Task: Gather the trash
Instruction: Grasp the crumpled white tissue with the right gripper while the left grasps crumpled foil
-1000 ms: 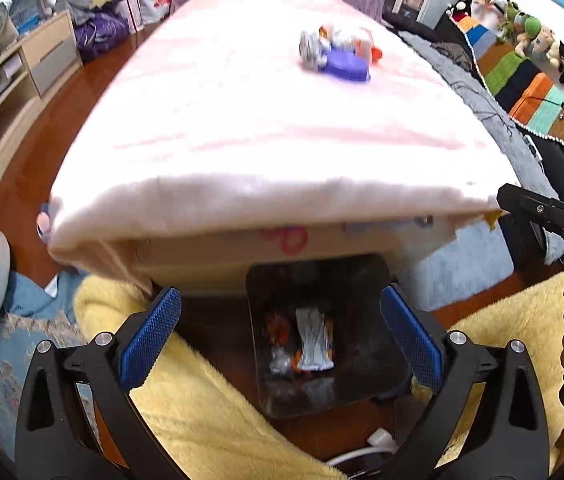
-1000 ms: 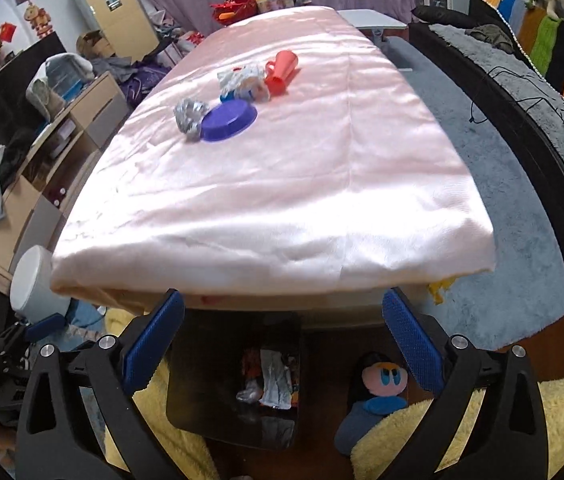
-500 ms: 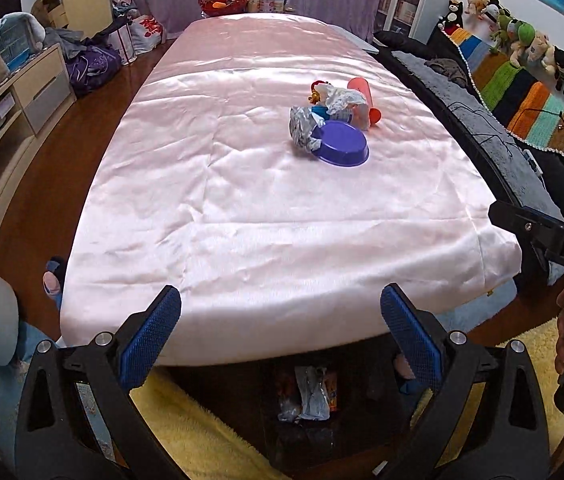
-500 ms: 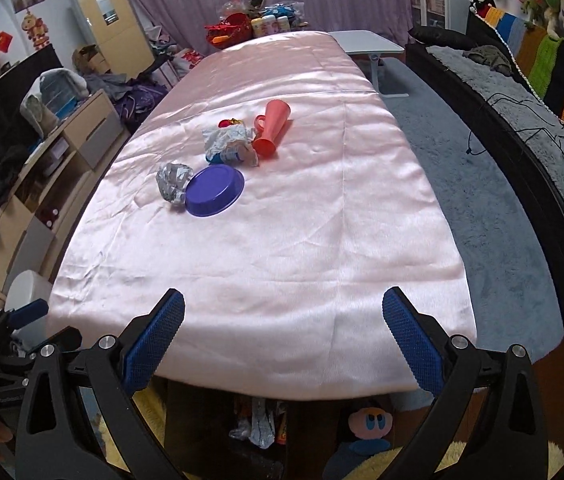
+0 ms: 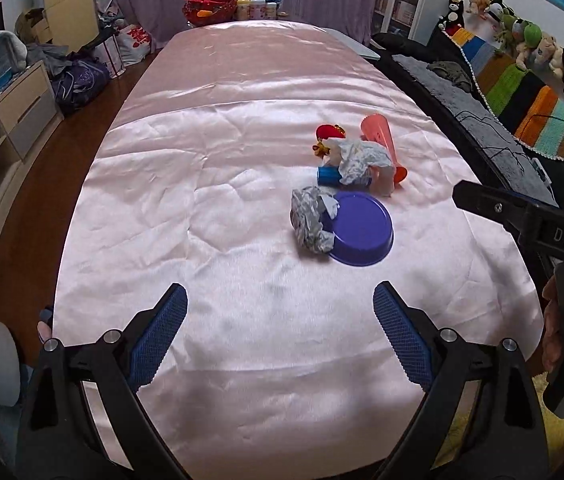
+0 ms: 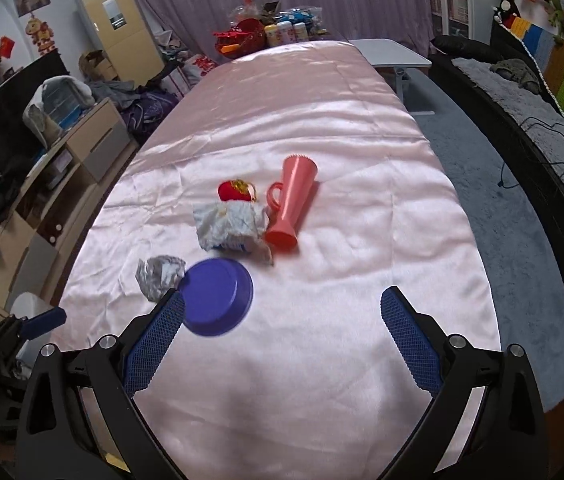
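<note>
A crumpled foil ball lies on the pink table cloth, touching an upturned purple bowl. Behind them lies a crumpled white wrapper over a blue piece, beside a small red ornament and a fallen salmon cup. The same pile shows in the right wrist view: foil, bowl, wrapper, cup. My left gripper is open and empty above the near table end. My right gripper is open and empty, just short of the bowl.
Drawers and clutter line the left wall. A dark sofa with a striped blanket runs along the right, with a grey rug beside the table. Bottles and a red basket stand beyond the table's far end.
Both grippers have risen from low in front of the table, where a black bin with trash showed beneath it, to above the table top. The bin has dropped out of view.
</note>
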The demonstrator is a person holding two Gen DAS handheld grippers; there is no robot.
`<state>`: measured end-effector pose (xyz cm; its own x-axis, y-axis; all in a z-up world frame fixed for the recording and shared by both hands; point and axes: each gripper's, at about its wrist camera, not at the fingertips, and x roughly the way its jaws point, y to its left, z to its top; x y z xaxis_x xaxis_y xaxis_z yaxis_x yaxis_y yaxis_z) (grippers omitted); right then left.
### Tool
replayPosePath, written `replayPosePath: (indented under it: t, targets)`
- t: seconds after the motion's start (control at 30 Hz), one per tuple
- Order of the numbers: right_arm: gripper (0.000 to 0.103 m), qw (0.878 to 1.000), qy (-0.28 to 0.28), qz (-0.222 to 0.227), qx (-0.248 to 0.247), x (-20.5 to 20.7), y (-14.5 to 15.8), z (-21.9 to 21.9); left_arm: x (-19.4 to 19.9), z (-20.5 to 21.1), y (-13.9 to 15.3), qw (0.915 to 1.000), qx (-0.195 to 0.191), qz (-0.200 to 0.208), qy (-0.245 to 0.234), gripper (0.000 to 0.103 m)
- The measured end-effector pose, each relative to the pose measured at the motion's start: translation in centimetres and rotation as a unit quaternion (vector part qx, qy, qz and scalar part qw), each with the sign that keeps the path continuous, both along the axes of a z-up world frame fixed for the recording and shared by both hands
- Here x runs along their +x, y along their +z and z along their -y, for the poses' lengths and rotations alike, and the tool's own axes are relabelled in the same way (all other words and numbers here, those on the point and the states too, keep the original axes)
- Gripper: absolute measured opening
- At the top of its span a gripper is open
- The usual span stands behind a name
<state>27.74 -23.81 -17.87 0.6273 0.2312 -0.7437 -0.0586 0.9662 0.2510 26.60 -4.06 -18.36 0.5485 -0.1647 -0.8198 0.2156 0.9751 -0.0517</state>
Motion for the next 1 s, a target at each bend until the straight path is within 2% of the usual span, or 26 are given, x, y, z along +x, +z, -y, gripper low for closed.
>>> replayPosePath:
  t: [0.07,0.13,0.2,0.27,0.5,0.6,0.67,0.7,0.77,0.87,1.0]
  targets:
    - [0.078,1.000,0.010,0.002,0.001,1.9,0.4,-0.5,1.2,0.2,-0.1,1.0000,-0.002,0.000,-0.002,0.089]
    - [0.067,1.000,0.023,-0.001,-0.001,3.7,0.3,-1.3,2.4,0.5,-0.3,1.0000,-0.005,0.001,-0.003,0.086]
    - [0.062,0.999,0.032,-0.003,-0.007,5.2,0.0,-2.1,3.4,0.8,-0.5,1.0000,-0.008,-0.001,-0.004,0.081]
    - [0.053,0.999,0.039,-0.009,-0.012,6.4,-0.5,-2.7,4.4,1.3,-0.8,0.9999,-0.009,-0.004,-0.008,0.076]
    - [0.048,0.998,0.057,-0.025,-0.008,8.2,-2.0,-3.9,6.4,2.3,-1.8,0.9996,-0.010,-0.013,-0.024,0.064]
    - [0.035,0.998,0.060,-0.034,-0.011,8.6,-2.8,-3.9,6.9,2.4,-2.3,0.9992,-0.018,-0.019,-0.029,0.056]
    - [0.021,0.997,0.063,-0.037,-0.015,8.6,-3.0,-4.0,7.2,2.4,-2.7,0.9988,-0.025,-0.025,-0.033,0.049]
    - [0.019,0.997,0.063,-0.037,-0.017,8.4,-3.1,-4.0,7.4,2.5,-2.9,0.9986,-0.027,-0.029,-0.034,0.046]
    - [0.012,0.997,0.062,-0.037,-0.017,8.1,-3.0,-3.8,7.5,2.5,-3.1,0.9983,-0.030,-0.034,-0.038,0.027]
    - [0.011,0.997,0.061,-0.031,-0.021,7.3,-2.5,-3.5,7.1,2.5,-3.0,0.9983,-0.032,-0.029,-0.040,0.018]
    - [0.011,0.998,0.057,-0.019,-0.023,6.0,-1.1,-3.1,5.9,2.1,-1.8,0.9986,-0.032,-0.016,-0.039,0.017]
